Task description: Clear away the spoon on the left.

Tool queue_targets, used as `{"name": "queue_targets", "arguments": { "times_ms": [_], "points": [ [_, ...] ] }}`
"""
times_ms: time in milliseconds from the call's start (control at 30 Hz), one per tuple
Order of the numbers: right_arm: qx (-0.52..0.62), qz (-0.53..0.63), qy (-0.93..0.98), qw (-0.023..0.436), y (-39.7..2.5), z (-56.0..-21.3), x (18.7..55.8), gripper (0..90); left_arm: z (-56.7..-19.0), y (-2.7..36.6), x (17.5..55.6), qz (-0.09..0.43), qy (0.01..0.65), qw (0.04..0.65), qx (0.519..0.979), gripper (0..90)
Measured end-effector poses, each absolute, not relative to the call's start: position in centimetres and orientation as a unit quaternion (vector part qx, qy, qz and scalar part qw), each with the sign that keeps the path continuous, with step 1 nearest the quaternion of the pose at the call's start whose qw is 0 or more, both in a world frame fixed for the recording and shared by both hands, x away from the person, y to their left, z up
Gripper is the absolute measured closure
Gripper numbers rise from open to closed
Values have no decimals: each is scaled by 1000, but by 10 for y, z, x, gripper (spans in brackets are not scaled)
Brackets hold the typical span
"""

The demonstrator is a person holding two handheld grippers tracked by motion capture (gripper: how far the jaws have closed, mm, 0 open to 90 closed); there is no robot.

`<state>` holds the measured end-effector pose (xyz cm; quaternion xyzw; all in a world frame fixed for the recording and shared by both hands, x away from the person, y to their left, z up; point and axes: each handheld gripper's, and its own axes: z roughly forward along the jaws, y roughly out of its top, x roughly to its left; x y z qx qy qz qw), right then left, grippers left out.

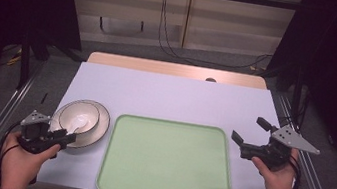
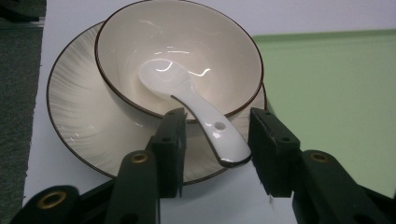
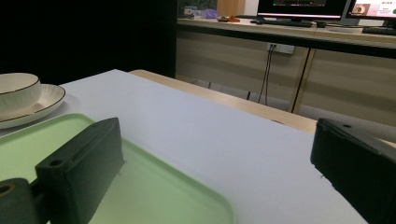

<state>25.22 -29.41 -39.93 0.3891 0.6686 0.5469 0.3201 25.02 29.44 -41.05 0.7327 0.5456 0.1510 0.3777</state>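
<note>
White spoon (image 2: 194, 105) rests in the bowl (image 2: 182, 60) — my left hand-held gripper (image 2: 217, 140) spread around its handle, not clamped; my right hand-held gripper (image 1: 251, 132) gapes beside the tray (image 1: 167, 160).

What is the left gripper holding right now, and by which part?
Nothing: the left gripper is open, jaws either side of the spoon handle, not clamped on it.

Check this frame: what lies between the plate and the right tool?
In the high view, the empty green tray lies between the plate and the right tool.
</note>
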Motion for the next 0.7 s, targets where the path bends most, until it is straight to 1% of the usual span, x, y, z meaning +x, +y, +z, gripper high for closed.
{"name": "queue_targets", "arguments": {
  "times_ms": [167,333,400,467,500,700],
  "points": [
    [388,547,669,320,-294,-399,252,20,-414,296,251,143,548,377,733,634],
    [388,546,669,322,-294,-399,252,19,-414,297,251,149,550,376,730,678],
    [387,546,671,320,-293,-400,252,20,-415,298,251,139,554,380,728,721],
    [385,546,672,319,-293,-400,253,20,-415,301,252,129,562,385,720,727],
    [385,546,672,319,-293,-400,252,20,-416,302,252,127,565,388,717,746],
    [386,545,673,318,-291,-400,252,20,-416,305,253,135,573,398,703,777]
  ]
}}
